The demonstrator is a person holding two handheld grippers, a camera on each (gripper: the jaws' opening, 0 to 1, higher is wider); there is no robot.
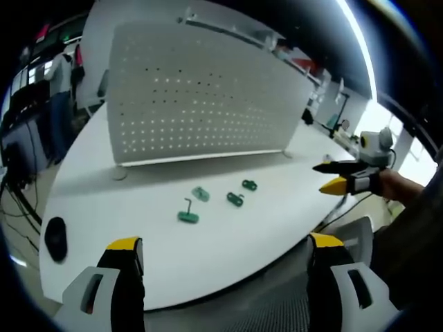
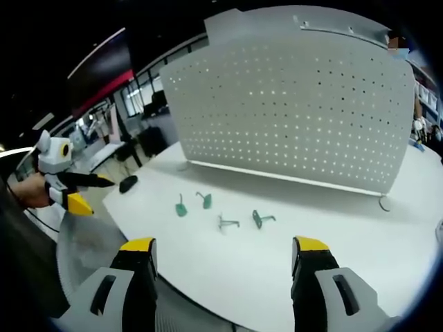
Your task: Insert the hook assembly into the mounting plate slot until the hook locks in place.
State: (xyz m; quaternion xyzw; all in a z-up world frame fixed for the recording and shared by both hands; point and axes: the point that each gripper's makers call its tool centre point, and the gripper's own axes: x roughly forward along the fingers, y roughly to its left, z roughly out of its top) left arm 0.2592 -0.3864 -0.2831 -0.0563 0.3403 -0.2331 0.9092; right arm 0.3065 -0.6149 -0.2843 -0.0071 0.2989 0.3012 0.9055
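White table (image 1: 277,228) carries four green hooks (image 1: 187,216) before a pegboard (image 2: 291,111); both tongs (image 1: 225,252) (image 2: 225,252) spread, gripping nothing.

No text, label, brand, number or sign can be read in either view. The white perforated board (image 1: 201,104) carries only rows of holes, with no lettering on its face. The green hooks (image 1: 188,216) on the white table (image 1: 124,207) are too small to show any marking. In the left gripper view, the screens and shelves at about nine to ten o'clock are blurred past reading, and in the right gripper view the red band at about ten o'clock shows no legible characters.
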